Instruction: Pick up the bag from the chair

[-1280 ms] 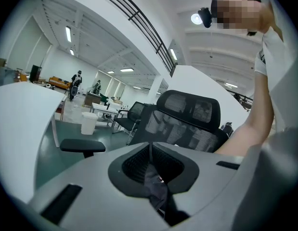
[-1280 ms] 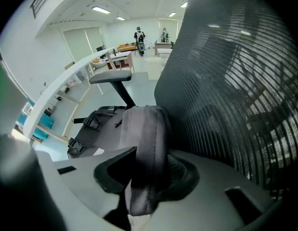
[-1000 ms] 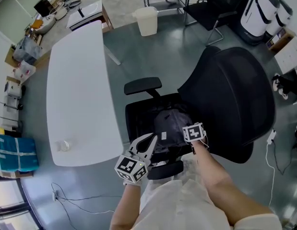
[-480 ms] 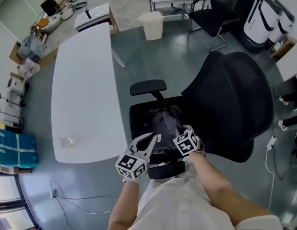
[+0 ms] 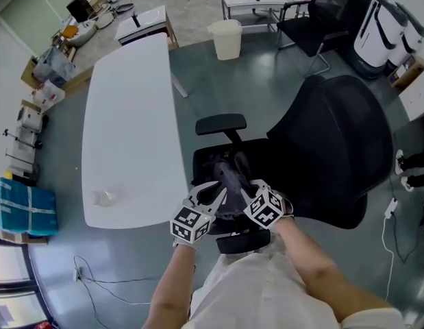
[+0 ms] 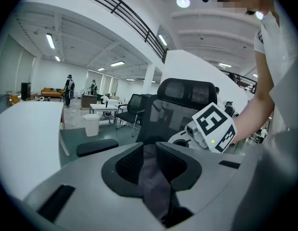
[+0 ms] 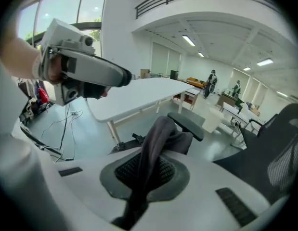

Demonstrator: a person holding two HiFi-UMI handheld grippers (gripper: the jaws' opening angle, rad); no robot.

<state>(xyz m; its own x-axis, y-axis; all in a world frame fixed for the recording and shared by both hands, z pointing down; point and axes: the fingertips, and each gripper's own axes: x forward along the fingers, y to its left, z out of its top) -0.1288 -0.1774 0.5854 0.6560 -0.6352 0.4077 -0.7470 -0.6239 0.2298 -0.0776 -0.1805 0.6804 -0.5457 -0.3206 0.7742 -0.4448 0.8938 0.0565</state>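
Lifting cleanly depends on both grips; the left gripper (image 6: 149,162) pinches dark fabric of the bag (image 5: 229,173); the right gripper (image 7: 146,170) clamps its strap; the bag hangs bunched over the chair (image 5: 335,142) seat; raising both evenly should clear the armrest (image 5: 220,123).

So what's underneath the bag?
The chair's black seat shows around the bag, whose fabric the left gripper and right gripper both pinch. The patch directly beneath is covered by the bag, so whether it touches the seat cannot be seen.
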